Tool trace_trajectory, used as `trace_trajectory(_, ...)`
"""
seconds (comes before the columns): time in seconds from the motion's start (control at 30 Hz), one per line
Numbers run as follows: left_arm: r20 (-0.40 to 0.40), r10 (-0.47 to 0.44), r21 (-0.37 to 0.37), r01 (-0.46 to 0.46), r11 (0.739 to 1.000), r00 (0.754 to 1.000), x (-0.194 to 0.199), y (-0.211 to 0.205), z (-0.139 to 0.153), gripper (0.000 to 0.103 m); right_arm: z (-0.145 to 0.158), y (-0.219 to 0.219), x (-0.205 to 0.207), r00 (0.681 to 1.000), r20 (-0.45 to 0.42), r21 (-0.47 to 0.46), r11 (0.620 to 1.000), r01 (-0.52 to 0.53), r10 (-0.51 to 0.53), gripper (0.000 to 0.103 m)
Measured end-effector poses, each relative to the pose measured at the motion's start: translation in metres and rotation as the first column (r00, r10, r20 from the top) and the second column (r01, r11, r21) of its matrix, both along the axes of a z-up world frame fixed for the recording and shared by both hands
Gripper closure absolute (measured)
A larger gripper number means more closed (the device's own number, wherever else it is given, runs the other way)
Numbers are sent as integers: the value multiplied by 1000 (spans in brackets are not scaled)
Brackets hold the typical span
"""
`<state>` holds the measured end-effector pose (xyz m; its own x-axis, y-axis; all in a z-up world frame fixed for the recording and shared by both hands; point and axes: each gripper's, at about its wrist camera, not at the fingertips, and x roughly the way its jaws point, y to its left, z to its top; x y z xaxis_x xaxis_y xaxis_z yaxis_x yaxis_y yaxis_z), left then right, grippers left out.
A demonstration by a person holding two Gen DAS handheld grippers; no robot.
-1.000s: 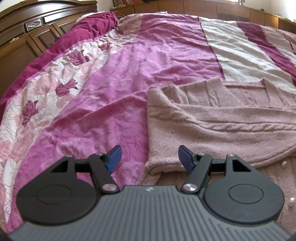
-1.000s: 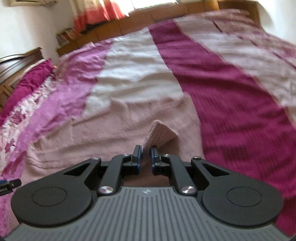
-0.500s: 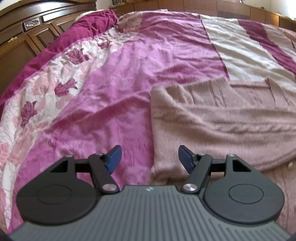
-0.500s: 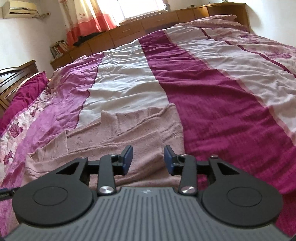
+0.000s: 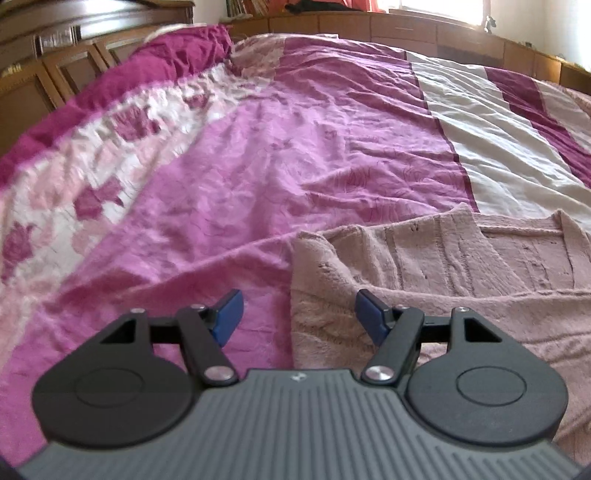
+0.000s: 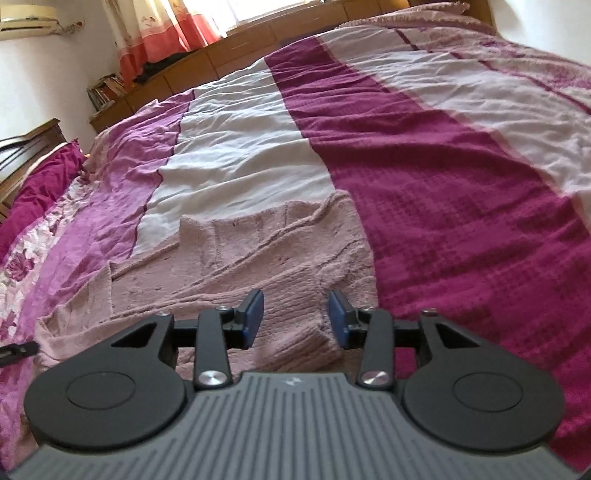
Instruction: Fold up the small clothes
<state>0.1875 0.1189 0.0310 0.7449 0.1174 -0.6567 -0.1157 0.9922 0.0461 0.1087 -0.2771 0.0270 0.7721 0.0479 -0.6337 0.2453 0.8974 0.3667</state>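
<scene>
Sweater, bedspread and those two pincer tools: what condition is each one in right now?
Sweater: lying on the bed, partly folded, a layer doubled over its lower part, held by nothing.
Bedspread: spread over the bed, wrinkled.
Left gripper: open, empty, over the sweater's side edge.
Right gripper: open after its jaws have just been opening, nothing pinched, over the sweater's folded corner.

Sweater (image 5: 461,280) flat on bedspread (image 5: 314,166), headboard (image 5: 55,55) far left, curtain (image 6: 155,33) behind bed
</scene>
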Motion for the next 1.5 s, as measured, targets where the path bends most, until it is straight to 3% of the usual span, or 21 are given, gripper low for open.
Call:
trace_trajectory(0.1,-23,32,15,-31,999,999,6,4,-14,32,-3,4,3,1000,1,-28,999,-25,25,66)
trace_trajectory(0.13,-32,54,49,-52,997,998,7,4,-18,32,-3,6,3,999,5,-53,998,-35,35,83)
trace_trajectory(0.17,-33,71,74,-69,995,997,8,5,-22,32,-3,8,2,999,10,-67,997,-45,45,91)
trace_trajectory(0.33,-19,90,43,-89,995,996,6,13,-24,32,5,10,-11,997,71,-115,993,-31,39,93)
trace_trajectory(0.53,36,63,7,-63,998,997,-1,8,-13,34,-9,8,-3,1000,9,-114,993,-28,29,92)
trace_trajectory(0.6,16,52,51,-53,997,999,3,3,-16,34,-5,7,-6,1000,12,-100,995,-14,15,88)
trace_trajectory(0.63,-3,59,80,-59,995,998,6,1,-20,32,-2,7,-9,1000,15,-99,995,-8,10,81)
trace_trajectory(0.77,-9,71,63,-70,996,997,6,5,-23,32,10,12,-24,998,53,-130,991,-6,14,68)
trace_trajectory(0.87,-16,74,64,-73,995,997,2,8,-19,32,13,16,-29,997,64,-154,988,-27,37,64)
trace_trajectory(1.03,-15,69,78,-68,995,997,-13,11,-7,33,-5,15,-21,999,-14,-153,987,-43,41,62)
trace_trajectory(1.1,-19,67,87,-65,994,998,-20,12,-2,33,-9,15,-21,999,-8,-161,986,-42,42,60)
trace_trajectory(1.3,-25,47,115,-44,992,999,-48,17,13,33,11,10,-35,999,22,-88,995,-44,46,49)
trace_trajectory(1.5,-25,38,108,-36,994,999,-88,24,28,33,34,18,-68,993,53,-93,991,-101,106,39)
